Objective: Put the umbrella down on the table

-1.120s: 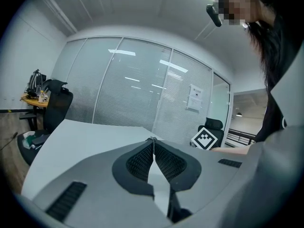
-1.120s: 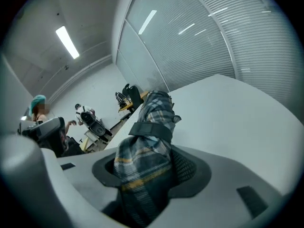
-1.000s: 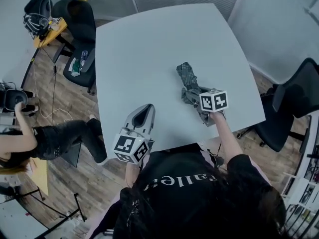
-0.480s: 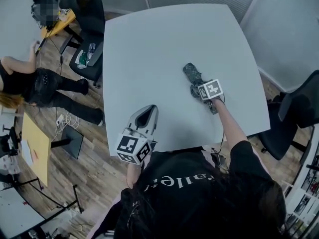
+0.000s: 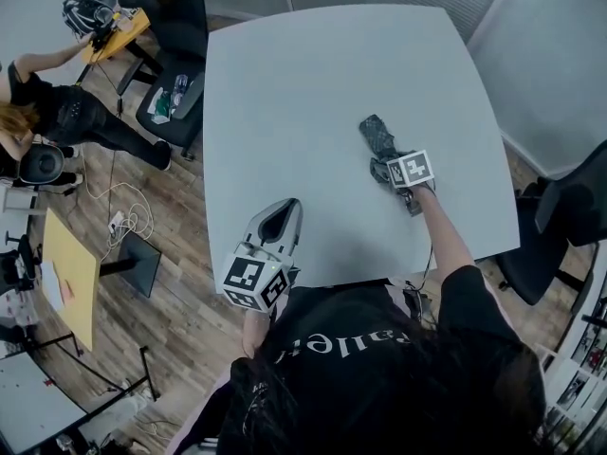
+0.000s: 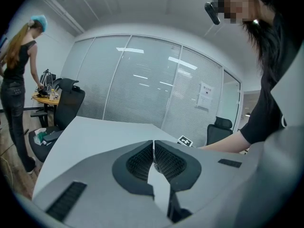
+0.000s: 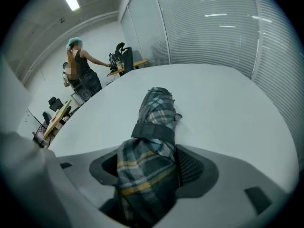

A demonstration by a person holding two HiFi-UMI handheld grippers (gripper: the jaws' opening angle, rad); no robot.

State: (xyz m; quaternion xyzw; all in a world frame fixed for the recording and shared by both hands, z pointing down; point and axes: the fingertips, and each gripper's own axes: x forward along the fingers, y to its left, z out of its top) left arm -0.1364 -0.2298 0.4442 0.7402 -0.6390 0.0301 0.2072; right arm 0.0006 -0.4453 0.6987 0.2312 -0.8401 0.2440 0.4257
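You had lowered the folded umbrella (image 5: 377,134) in your right gripper (image 5: 396,171) until it lay on the right side of the tabletop (image 5: 303,93), and its fingers (image 7: 190,167) were spreading off it, so the job looked nearly done; your left gripper (image 5: 278,211) waited at the near edge, fingers pressed together, empty.

The folded umbrella (image 5: 377,136) is dark plaid cloth, grey-green with yellow and pale stripes (a black strap (image 7: 153,131) binds its middle). It lies on the pale bench (image 5: 285,93), toward the right side, pointing away, its near end between the right tongs (image 7: 153,158), whose jaws are opening.
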